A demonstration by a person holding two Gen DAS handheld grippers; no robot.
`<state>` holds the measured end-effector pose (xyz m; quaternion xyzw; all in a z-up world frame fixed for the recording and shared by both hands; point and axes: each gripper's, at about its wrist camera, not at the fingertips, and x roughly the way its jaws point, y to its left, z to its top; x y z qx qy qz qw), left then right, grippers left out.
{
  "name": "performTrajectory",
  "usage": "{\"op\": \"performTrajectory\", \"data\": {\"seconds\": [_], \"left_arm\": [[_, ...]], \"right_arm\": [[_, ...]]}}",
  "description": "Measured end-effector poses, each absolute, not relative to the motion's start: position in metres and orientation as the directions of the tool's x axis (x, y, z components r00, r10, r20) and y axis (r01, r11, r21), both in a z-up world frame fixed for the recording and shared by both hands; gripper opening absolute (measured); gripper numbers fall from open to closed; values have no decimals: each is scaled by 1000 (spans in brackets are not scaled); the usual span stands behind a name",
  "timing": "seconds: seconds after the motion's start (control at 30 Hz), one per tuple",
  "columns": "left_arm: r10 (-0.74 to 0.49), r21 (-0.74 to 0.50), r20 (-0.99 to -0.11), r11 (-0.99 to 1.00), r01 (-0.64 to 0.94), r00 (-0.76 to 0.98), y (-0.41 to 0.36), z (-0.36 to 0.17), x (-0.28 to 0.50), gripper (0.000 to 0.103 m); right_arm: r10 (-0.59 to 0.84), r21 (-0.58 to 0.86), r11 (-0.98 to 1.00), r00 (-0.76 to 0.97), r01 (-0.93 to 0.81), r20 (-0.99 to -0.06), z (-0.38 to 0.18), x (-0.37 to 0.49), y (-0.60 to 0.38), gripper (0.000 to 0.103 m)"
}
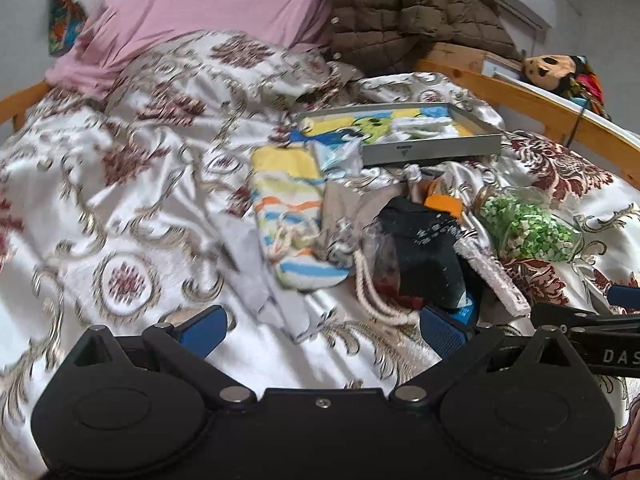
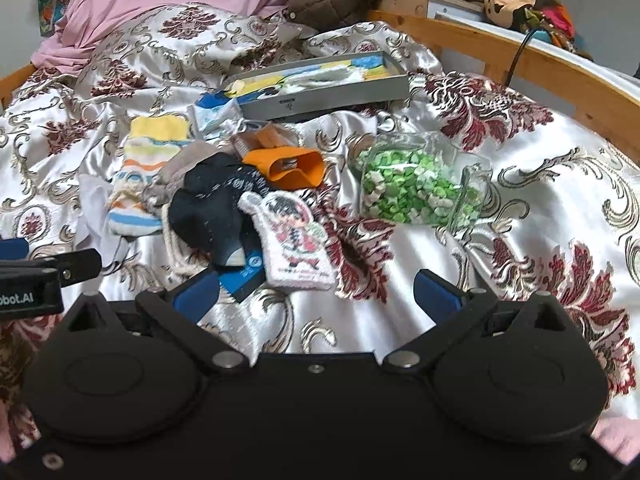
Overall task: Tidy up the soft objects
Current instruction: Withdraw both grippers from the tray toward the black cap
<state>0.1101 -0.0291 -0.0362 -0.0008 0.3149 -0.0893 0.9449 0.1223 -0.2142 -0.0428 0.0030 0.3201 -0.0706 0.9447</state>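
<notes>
Knitted pouch's [image 2: 298, 240] face: right wrist only

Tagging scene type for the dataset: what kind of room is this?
Most likely a bedroom. The items lie on a bed with a patterned satin bedspread inside a wooden bed frame. A pink pillow sits at the head, and a brown quilted jacket is piled beside it.

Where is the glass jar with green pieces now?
The jar lies on its side on the bedspread, right of the orange cup, before the grey tray.
</notes>
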Motion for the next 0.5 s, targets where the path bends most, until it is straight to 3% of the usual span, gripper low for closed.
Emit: {"op": "performTrajectory", "data": {"seconds": [0.33,0.5], "left_arm": [[-280,56,-517,932,359,809,-51,-33,133,102],[-376,52,-500,886,460,780,-58,-35,153,96]], "right_arm": [[-135,-81,991,787,108,-602,-48,147,-218,102],[-153,-114,988,801,106,-580,-49,158,-213,98]]}}
